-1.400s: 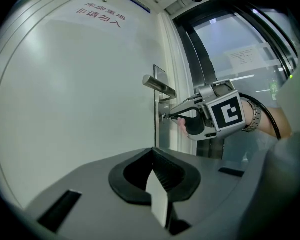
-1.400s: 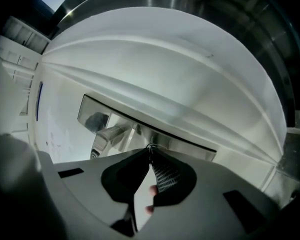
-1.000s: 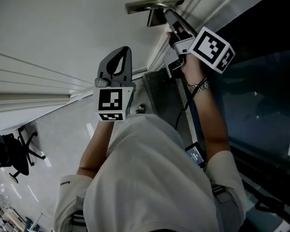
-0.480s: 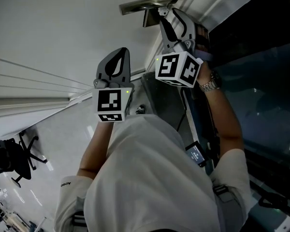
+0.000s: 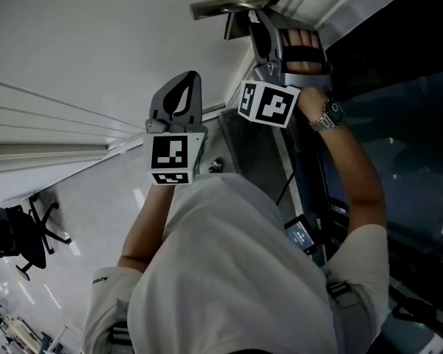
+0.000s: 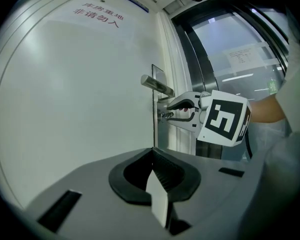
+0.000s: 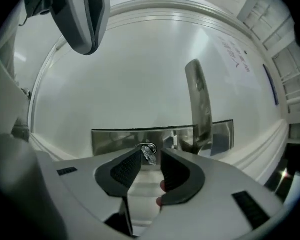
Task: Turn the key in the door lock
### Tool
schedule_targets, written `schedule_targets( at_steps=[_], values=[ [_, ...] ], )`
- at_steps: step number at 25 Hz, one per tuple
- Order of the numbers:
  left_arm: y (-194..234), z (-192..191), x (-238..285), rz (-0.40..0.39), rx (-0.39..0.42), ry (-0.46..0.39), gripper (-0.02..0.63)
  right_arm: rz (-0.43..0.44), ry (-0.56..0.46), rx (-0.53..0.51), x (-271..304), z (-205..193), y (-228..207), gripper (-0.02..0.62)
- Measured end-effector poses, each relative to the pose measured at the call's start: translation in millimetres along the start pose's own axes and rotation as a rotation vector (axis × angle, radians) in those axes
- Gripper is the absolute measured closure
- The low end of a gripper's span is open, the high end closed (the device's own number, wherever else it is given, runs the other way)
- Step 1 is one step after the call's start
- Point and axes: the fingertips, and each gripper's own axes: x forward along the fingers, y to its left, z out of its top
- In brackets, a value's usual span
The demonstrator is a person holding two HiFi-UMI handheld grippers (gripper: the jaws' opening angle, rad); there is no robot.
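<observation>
The key [image 7: 149,153], small stiff metal on a ring, sits in the lock plate [image 7: 110,140] at lower centre of the right gripper view, left of the door handle [image 7: 200,101]. It is probably light and slick, best pinched flat across its head. The right gripper [image 7: 151,159] straddles it, its 2 jaws apart after just closing slightly, pads not pressing. The left gripper [image 6: 153,156] is clenched on nothing

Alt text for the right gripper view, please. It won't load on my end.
The right gripper has its open jaws either side of the key without gripping it; they just opened wide and eased slightly back. The key sits in a metal lock plate, next to the handle, on a white door.
</observation>
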Motion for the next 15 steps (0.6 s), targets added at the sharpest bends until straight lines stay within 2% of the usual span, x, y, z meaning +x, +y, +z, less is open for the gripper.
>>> schedule_targets(
  at_steps=[2,5,12,15],
  values=[
    [1.4,-0.5,0.1,0.002,0.0,0.001,0.597,-0.021,-0.005,-0.015,0.0,0.9,0.3,0.513],
    [3.2,-0.3,1.7,0.004,0.0,0.002,0.597,-0.029,0.003,0.035,0.7,0.9,0.0,0.517],
    [2.2,-0.8,5.7,0.0,-0.005,0.001,0.597,-0.008,0.006,0.361,0.1,0.5,-4.4,0.52],
    [3.0,-0.9,6.2,0.003,-0.008,0.001,0.597,0.019,0.008,0.465,0.0,0.5,-6.3,0.52]
  ],
)
